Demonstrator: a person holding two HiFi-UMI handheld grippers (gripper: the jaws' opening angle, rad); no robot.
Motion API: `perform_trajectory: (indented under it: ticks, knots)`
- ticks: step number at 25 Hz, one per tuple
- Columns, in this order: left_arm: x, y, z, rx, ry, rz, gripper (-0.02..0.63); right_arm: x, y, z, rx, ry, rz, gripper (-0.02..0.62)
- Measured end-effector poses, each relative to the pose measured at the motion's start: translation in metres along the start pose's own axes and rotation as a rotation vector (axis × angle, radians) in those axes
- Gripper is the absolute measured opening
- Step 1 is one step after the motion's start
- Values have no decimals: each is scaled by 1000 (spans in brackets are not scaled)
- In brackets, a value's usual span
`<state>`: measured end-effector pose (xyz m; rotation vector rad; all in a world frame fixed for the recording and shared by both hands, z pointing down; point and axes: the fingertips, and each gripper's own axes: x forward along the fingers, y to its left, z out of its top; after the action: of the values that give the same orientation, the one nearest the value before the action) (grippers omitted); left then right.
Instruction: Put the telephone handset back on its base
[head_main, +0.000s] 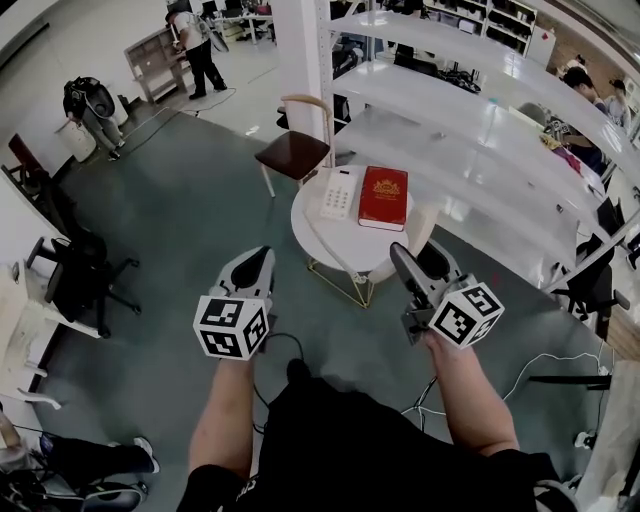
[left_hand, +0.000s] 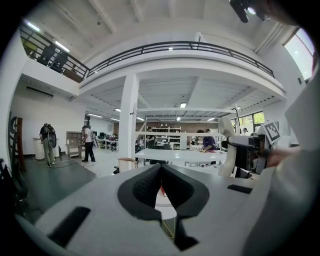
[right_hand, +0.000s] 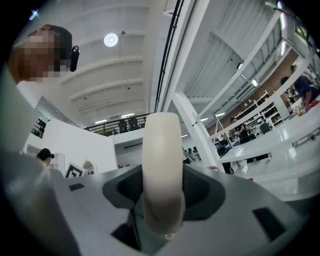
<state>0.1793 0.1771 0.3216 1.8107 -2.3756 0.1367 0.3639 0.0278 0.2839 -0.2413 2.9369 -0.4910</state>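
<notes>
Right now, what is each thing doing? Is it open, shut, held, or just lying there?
Handset: off its base, held between the right gripper's fingers.
Right gripper: shut on the handset.
Left gripper: fingers together, holding nothing.
Phone base: sitting on the round table, no handset on it.
Red book: closed, lying flat beside the phone base.
Chair: standing up, nobody on it.
</notes>
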Motion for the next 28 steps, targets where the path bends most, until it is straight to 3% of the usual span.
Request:
perform_trajectory:
  ticks: [9, 20, 28]
  knots:
    - [50, 47, -1, -32, -17, -38, 9, 59, -18, -8, -26, 28, -27, 219]
    - [105, 170, 18, -39, -29, -81, 9, 190, -19, -20, -34, 43, -79, 218]
    - [123, 238, 3, -41, 20, -142, 9, 259, -16, -36, -28, 51, -153, 218]
